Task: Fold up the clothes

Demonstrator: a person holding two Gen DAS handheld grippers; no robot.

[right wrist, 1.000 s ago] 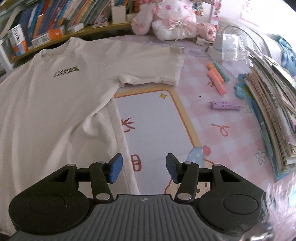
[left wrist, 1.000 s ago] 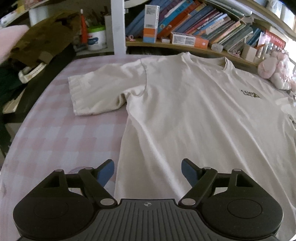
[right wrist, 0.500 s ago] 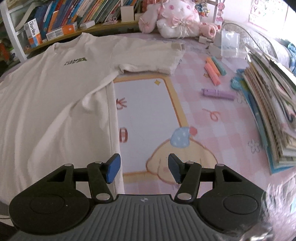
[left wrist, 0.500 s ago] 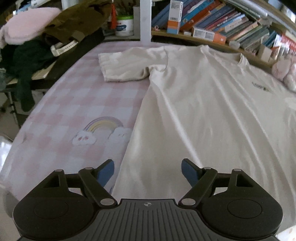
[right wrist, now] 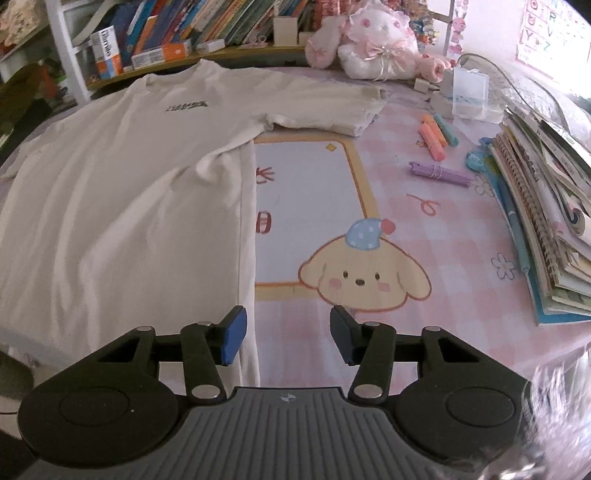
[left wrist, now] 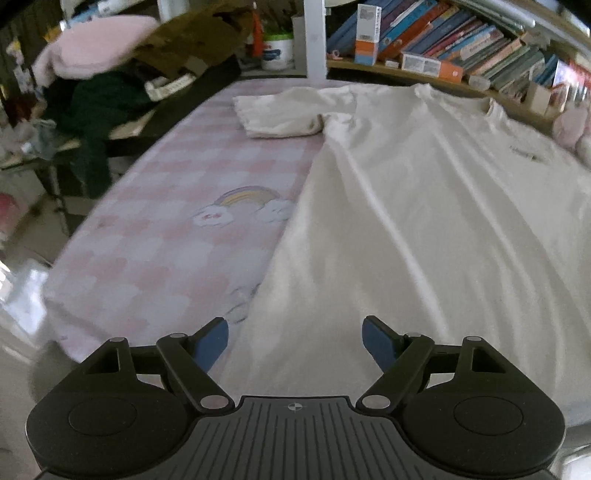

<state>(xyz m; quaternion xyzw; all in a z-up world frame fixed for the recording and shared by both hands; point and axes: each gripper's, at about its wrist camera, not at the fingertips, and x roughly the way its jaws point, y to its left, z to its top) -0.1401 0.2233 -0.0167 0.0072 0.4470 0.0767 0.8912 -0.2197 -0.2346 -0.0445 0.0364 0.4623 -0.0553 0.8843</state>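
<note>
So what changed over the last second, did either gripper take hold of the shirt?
No. Both grippers drew back toward the T-shirt's hem: the left gripper now sees the rainbow print, the right gripper the puppy print. The right jaws are closing with nothing gripped. The shirt lies flat as before, sleeves spread.

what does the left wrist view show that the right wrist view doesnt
Only the left wrist view: the left gripper, open over the shirt's left edge, a rainbow print on the cover, and a heap of dark clothes.

Only the right wrist view: the right gripper, jaws closing with nothing gripped, a puppy print, markers, a plush toy and stacked notebooks.

Both: the white t-shirt lying flat, and bookshelves.
</note>
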